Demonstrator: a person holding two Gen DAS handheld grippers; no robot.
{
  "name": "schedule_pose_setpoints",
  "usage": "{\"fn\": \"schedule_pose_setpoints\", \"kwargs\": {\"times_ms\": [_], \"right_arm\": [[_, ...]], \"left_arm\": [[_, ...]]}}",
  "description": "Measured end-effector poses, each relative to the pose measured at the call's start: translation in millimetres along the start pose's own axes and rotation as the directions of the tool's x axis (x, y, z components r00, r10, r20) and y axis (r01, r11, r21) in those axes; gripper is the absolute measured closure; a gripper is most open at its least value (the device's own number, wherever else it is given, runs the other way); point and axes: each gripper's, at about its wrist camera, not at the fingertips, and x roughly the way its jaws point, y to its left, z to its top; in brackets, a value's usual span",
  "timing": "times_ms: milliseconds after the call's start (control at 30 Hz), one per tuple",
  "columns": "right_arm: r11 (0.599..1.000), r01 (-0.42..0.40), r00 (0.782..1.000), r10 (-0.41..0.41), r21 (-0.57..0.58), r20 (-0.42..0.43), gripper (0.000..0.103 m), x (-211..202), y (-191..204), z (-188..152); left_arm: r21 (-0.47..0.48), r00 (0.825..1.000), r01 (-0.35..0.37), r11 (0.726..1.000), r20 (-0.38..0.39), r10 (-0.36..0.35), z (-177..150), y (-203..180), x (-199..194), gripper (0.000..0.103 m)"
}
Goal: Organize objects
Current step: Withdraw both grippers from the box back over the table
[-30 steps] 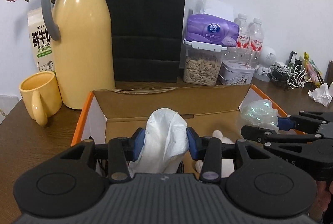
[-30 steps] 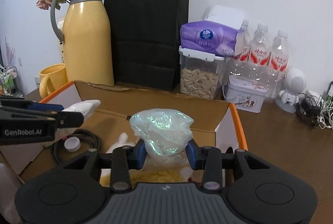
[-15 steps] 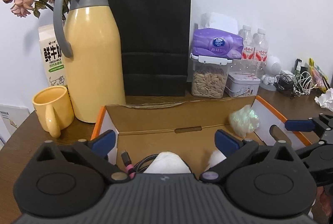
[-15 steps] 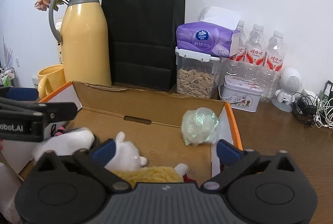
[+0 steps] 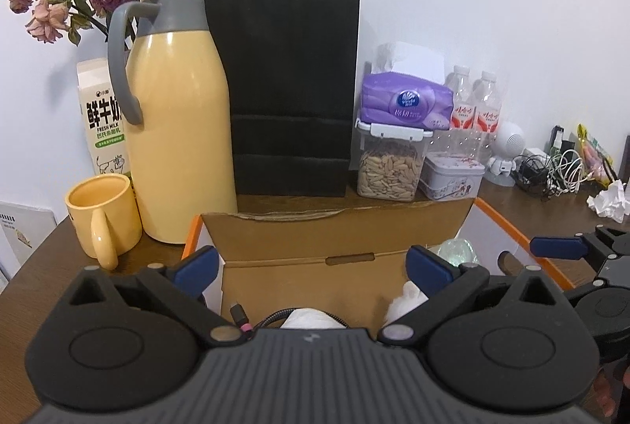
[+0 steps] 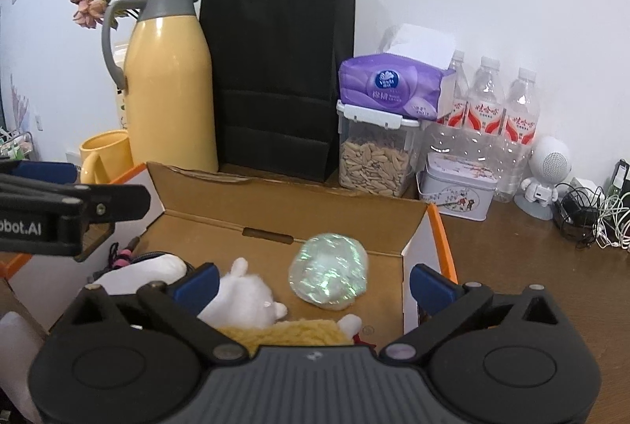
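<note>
- The right hand-held gripper (image 6: 313, 280) stands wide apart, gripping nothing; its jaws have just been opening.
- The iridescent bag (image 6: 328, 271) lies on the cardboard box (image 6: 275, 211) floor, just ahead between the jaws.
- The left hand-held gripper (image 5: 313, 266) is likewise wide and empty above the white cloth (image 5: 311, 319).

Both claws opened; white cloth (image 6: 145, 268) and shimmering bag (image 6: 328, 274) dropped into box (image 6: 275, 203)

On the table (image 6: 512, 266) stand one cardboard box (image 6: 275, 203), one yellow jug (image 6: 169, 85), one yellow mug (image 6: 104, 152), one black paper bag (image 6: 275, 69), one seed jar (image 6: 374, 160), one tissue pack (image 6: 390, 85), one tin (image 6: 456, 195) and three water bottles (image 6: 484, 109). The box holds one iridescent bundle (image 6: 328, 272), one white plush toy (image 6: 244, 298) and one white cloth (image 6: 145, 268). One milk carton (image 5: 104, 117) shows in the left wrist view.
</note>
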Motion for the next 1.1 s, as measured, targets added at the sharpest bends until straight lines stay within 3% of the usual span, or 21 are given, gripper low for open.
{"fn": "schedule_pose_setpoints", "kwargs": {"times_ms": [633,1100], "right_arm": [[0.997,0.046,0.987,-0.036,-0.060,0.157,0.000,-88,9,-4],[0.997,0.011,0.992,-0.001,-0.078,0.127,0.000,-145,37,-46]], "left_arm": [[-0.020,0.993,0.033,0.999,0.117,-0.030,6,19,-76,0.000],[-0.011,0.999,0.013,1.000,0.041,-0.012,-35,37,-122,0.000]]}}
